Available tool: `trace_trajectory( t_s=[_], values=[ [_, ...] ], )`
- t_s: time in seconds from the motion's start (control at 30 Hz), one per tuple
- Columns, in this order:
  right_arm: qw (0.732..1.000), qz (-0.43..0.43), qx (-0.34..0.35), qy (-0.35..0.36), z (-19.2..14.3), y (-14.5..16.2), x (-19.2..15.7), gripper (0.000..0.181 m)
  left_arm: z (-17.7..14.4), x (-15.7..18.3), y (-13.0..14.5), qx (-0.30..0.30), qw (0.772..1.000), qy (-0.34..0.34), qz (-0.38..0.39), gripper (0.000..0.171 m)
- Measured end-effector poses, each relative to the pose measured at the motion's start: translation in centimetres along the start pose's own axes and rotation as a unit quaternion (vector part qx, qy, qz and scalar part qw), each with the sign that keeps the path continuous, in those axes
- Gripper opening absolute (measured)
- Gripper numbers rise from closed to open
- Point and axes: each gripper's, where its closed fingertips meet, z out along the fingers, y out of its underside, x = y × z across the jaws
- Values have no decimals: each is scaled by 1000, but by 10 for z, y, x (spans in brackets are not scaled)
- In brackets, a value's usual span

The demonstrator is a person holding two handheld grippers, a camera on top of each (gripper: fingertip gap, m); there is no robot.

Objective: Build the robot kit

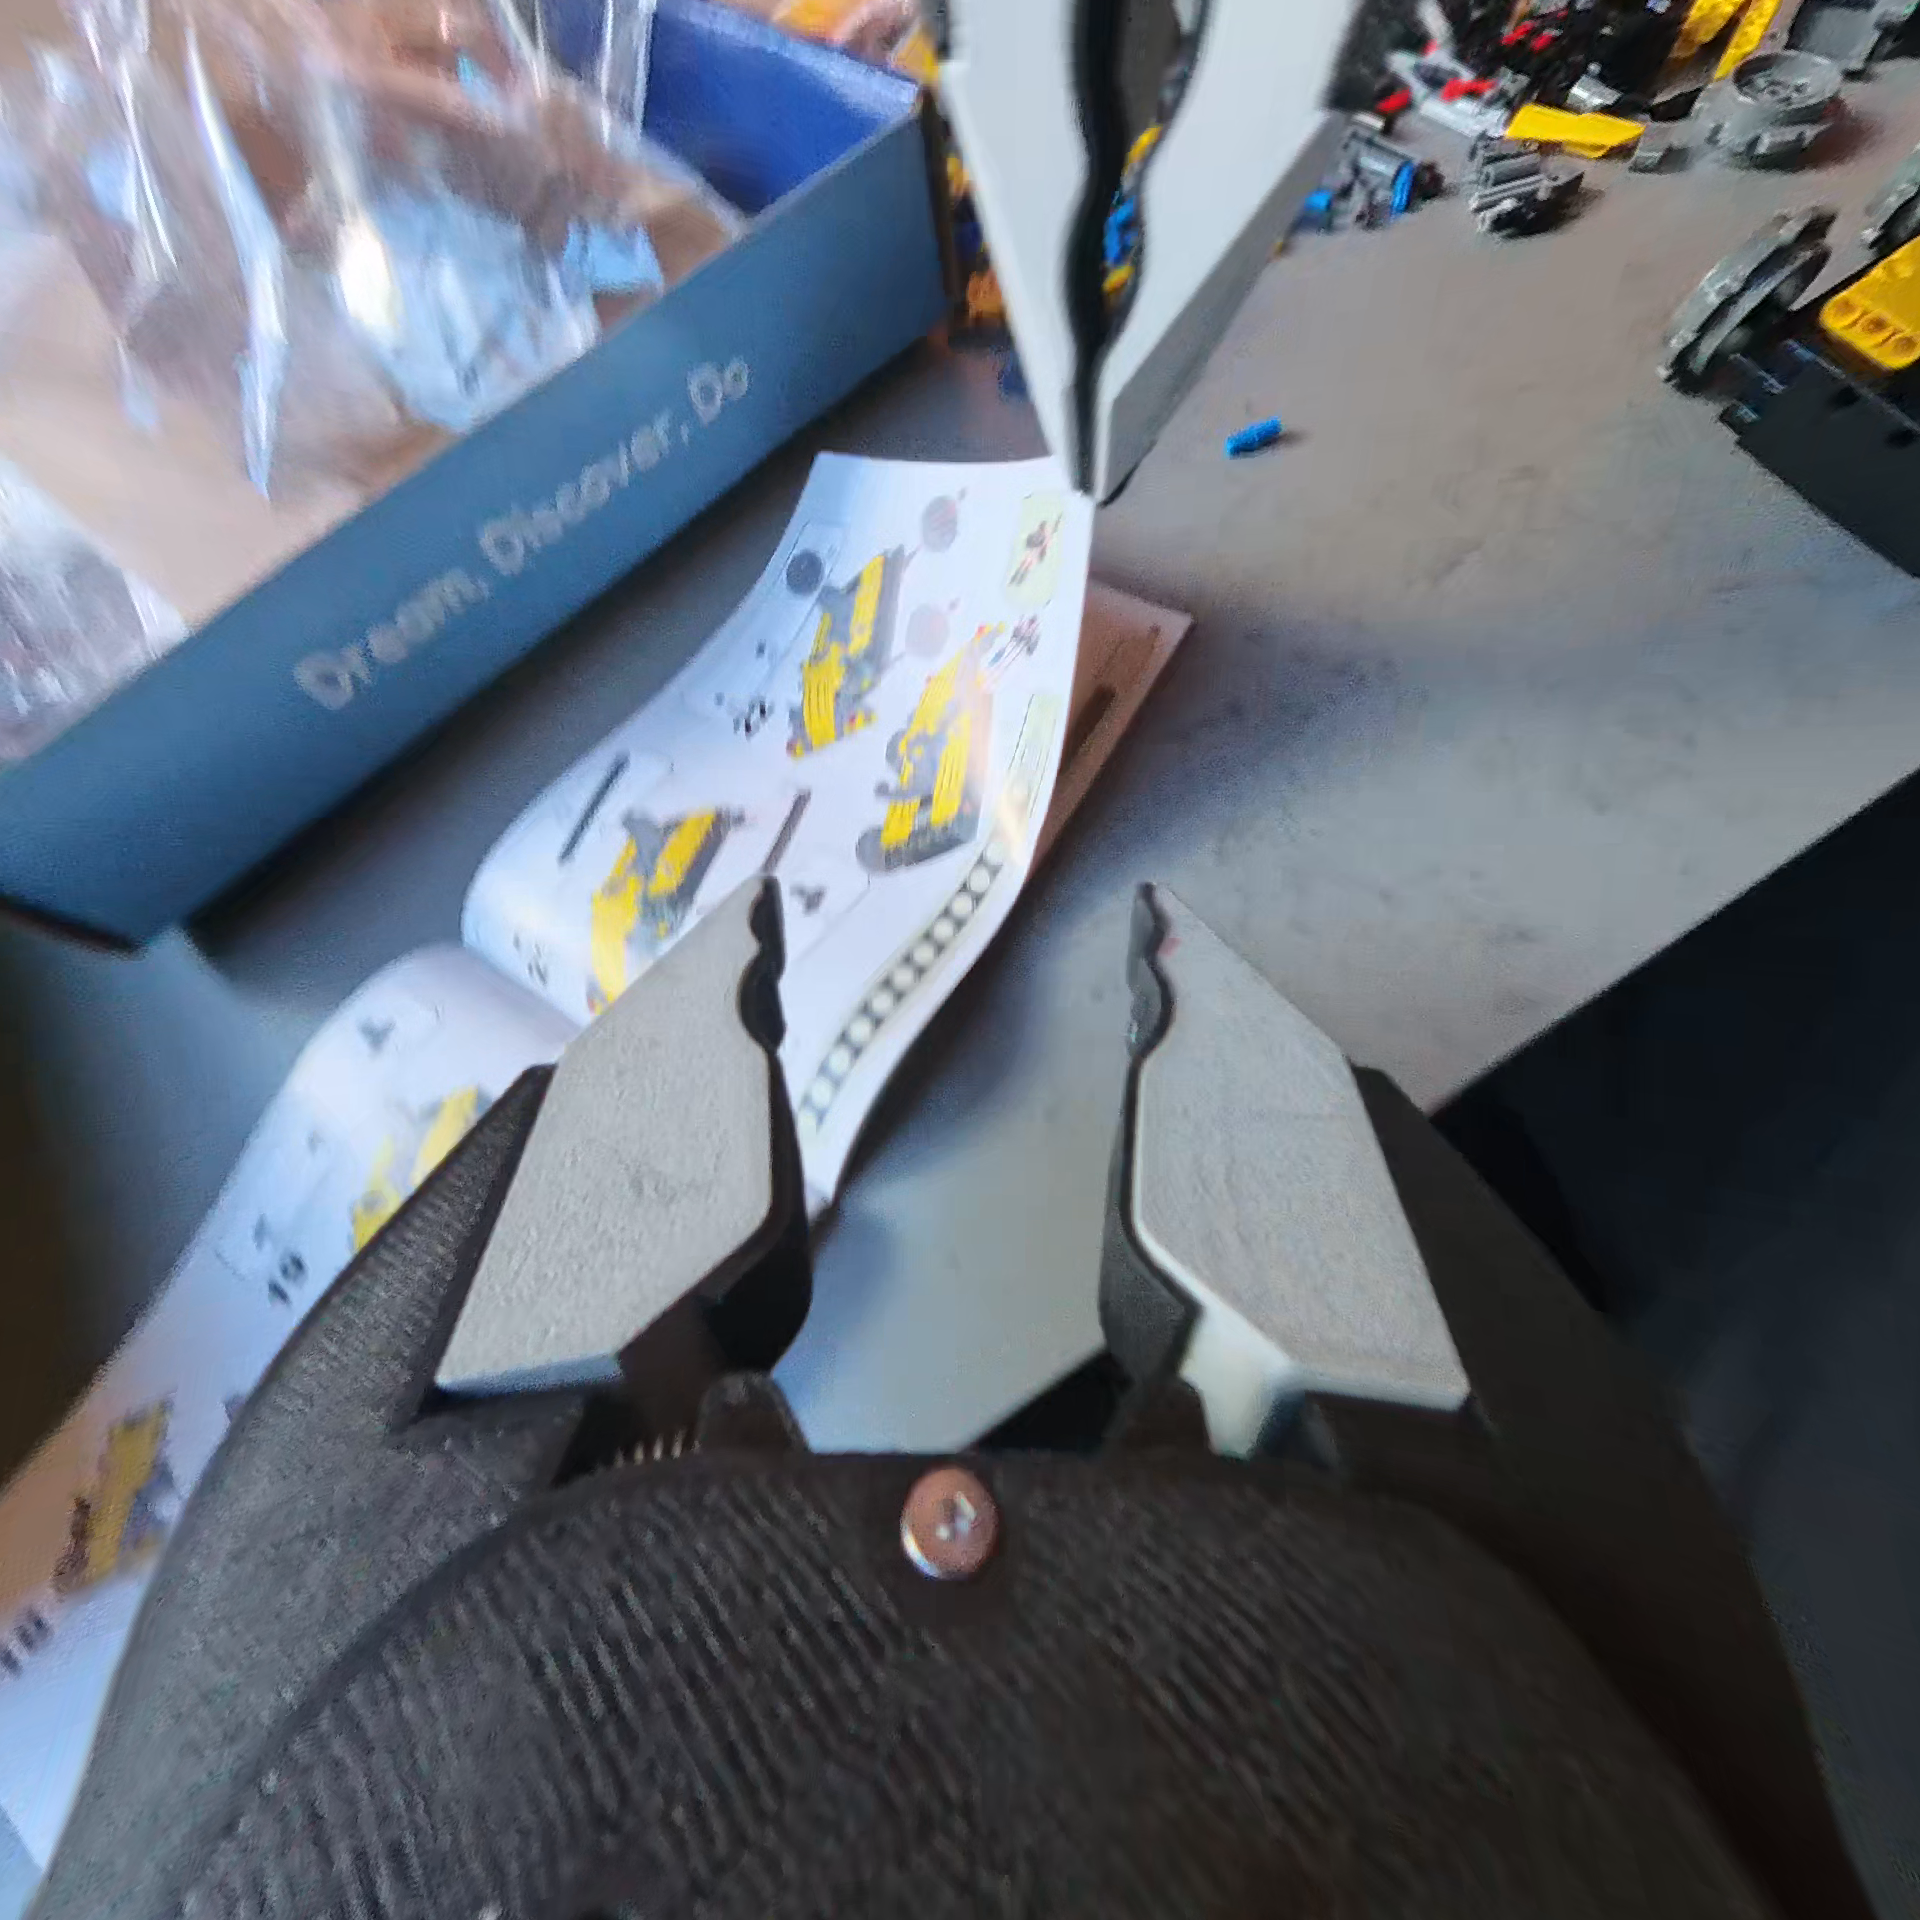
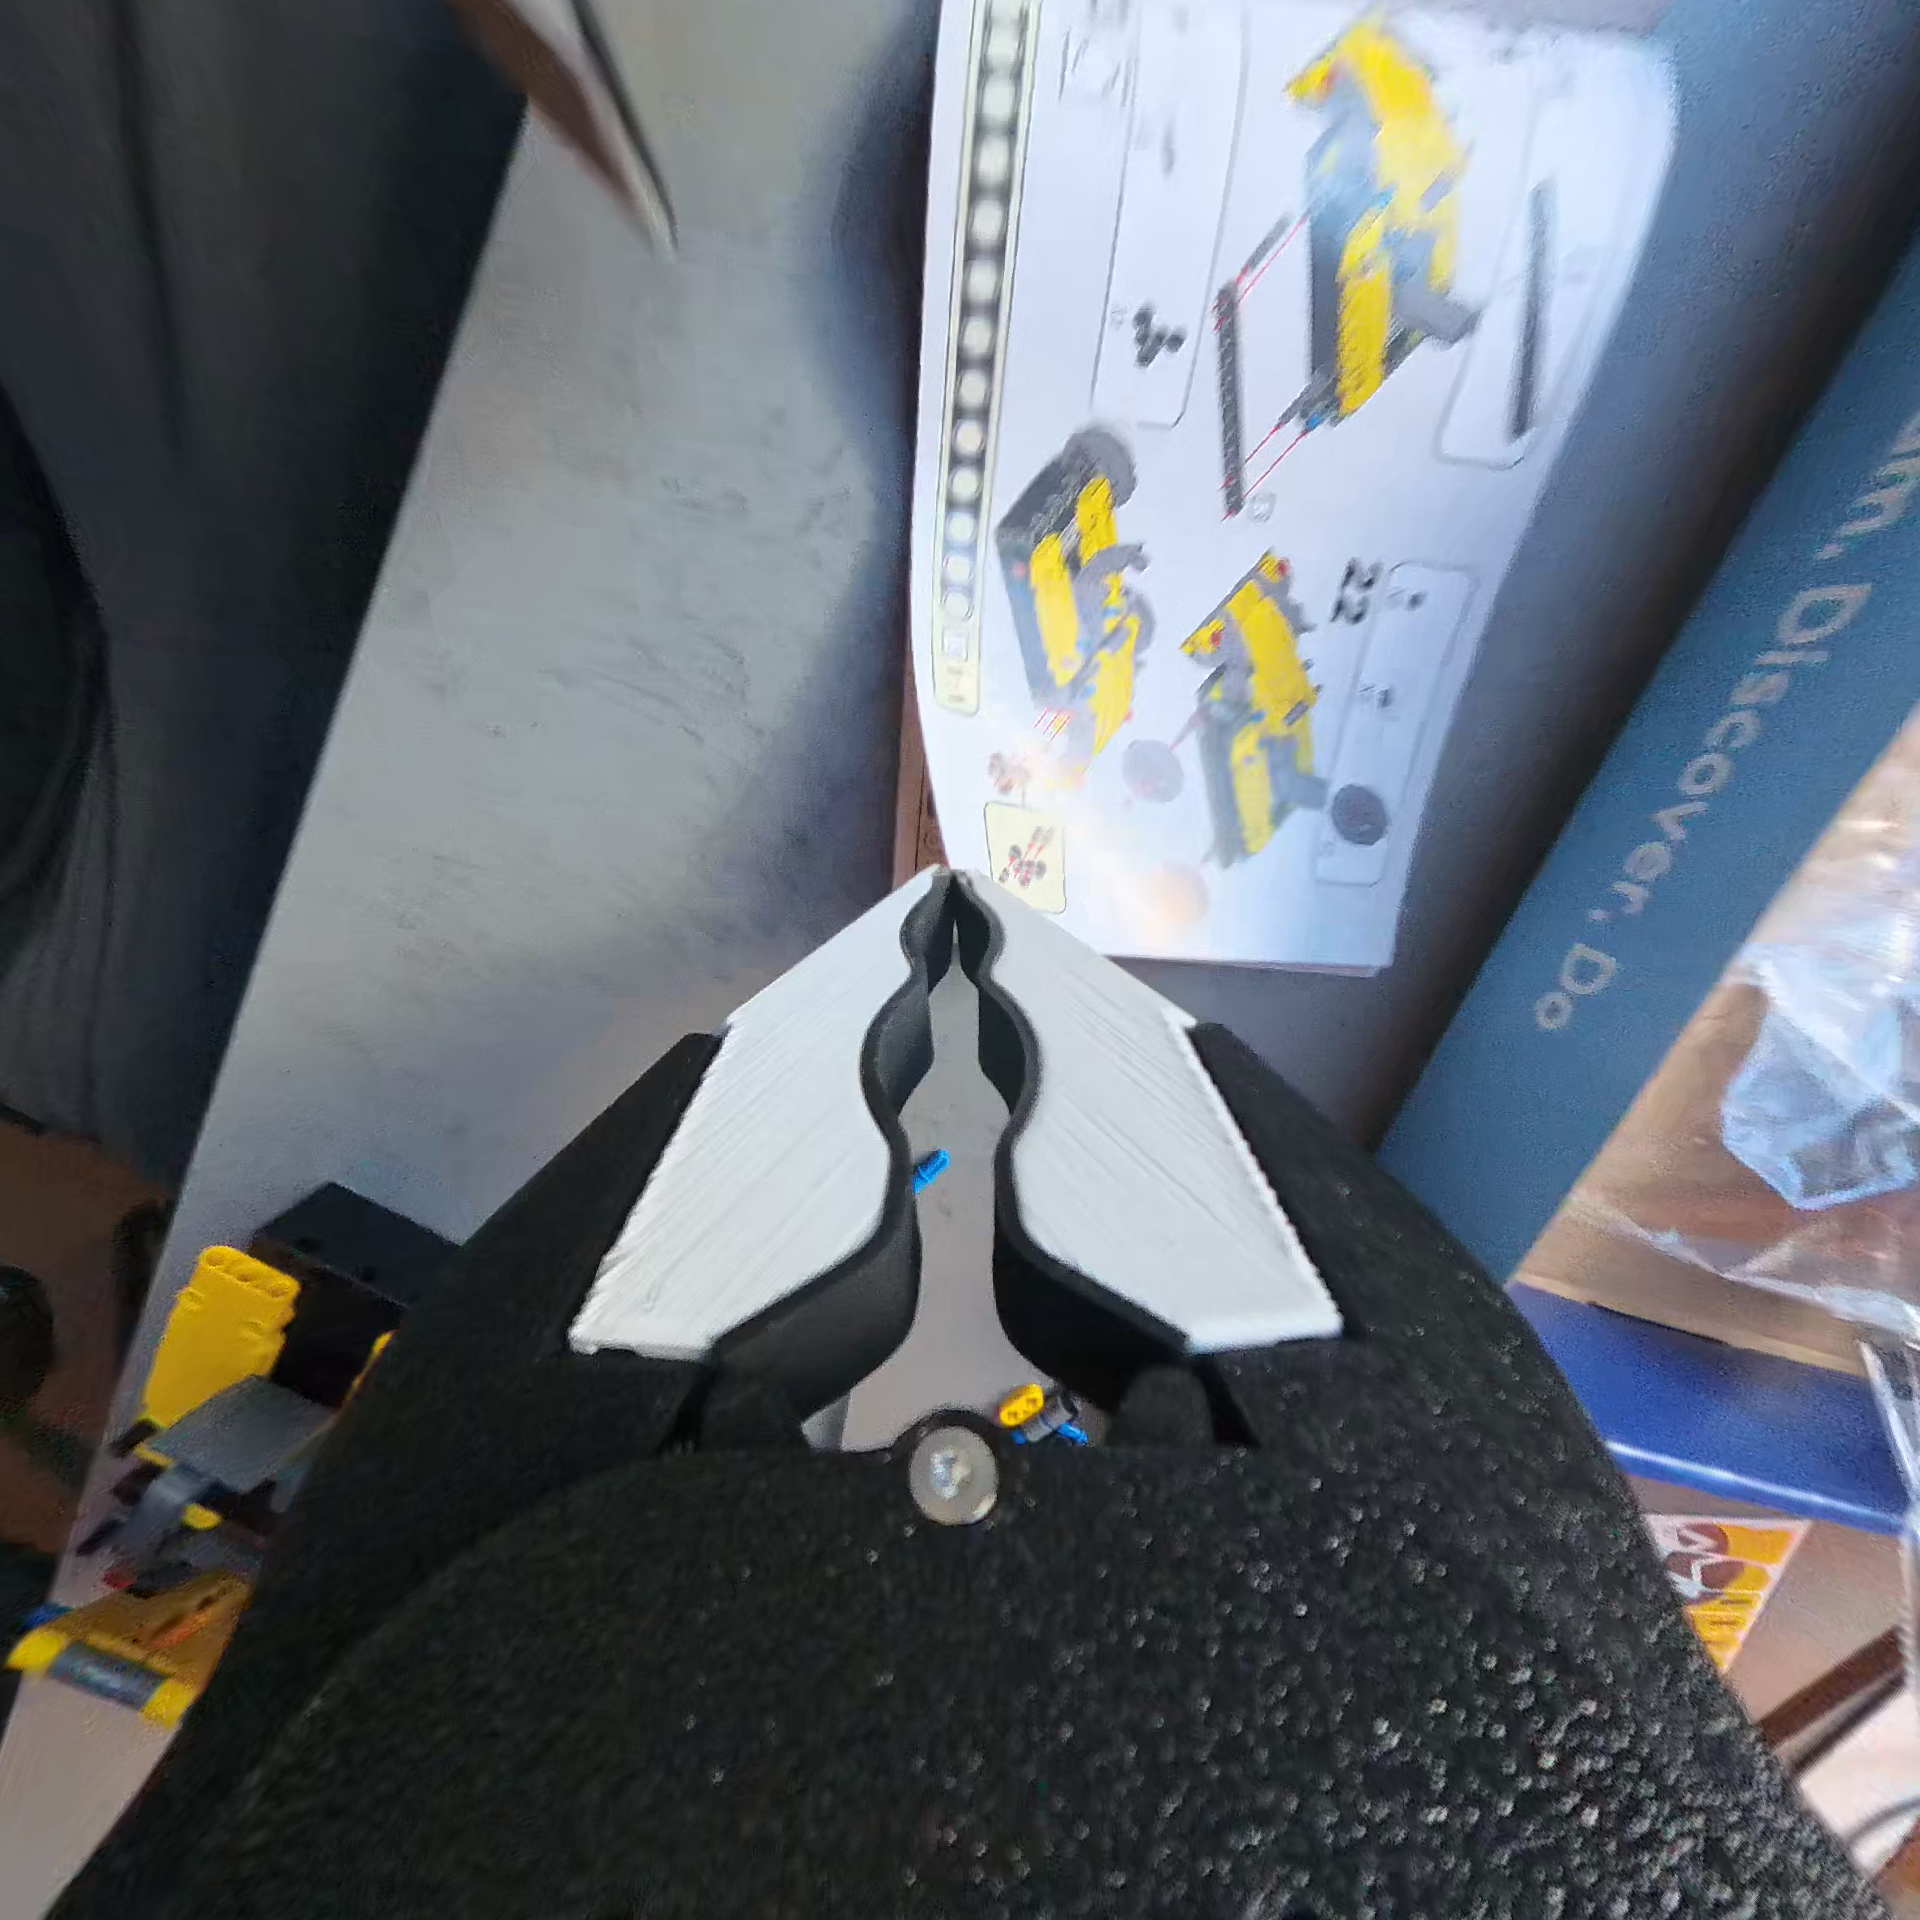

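Left gripper (image 1: 956, 914) hovers low over grey table (image 1: 1455, 644), jaws apart, empty, left finger over booklet's (image 1: 831, 727) lower edge. Right gripper (image 2: 954, 883) comes from opposite side, tips pinched on booklet page corner, lifting it. Blue box (image 1: 436, 644) alongside. Small blue pin (image 1: 1252, 436) lies apart.

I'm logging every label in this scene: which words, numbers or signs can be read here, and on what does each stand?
I won't copy out the writing; here is where it stands.
Blue box: one line of pale lettering along its side wall, legible.
Instruction booklet: small dark step numbers beside yellow vehicle drawings, blurred.
Left claw, open, and right claw, shut on the booklet's page corner: no writing.
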Motion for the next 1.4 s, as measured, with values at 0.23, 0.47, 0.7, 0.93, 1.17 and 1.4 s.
trace_trajectory(
  t_s=[0.23,0.47,0.7,0.93,1.17,1.4],
  values=[
    [988,61,141,20,-46,-50,6,0,32,2,-31,38,997,-40,52,1],
    [944,199,246,90,-81,-62,28,8,21,-11,-36,115,991,17,-58,0],
    [806,386,440,92,-86,-71,-2,46,-2,-16,-39,186,978,57,-76,0],
    [719,414,556,52,-49,-90,10,50,-12,-18,-30,206,972,73,-91,0],
    [787,278,508,214,-72,-84,22,54,-10,-11,-29,196,973,91,-81,0],
    [879,135,362,281,-49,-89,15,36,-7,-7,-21,168,977,112,-66,0]
  ],
)
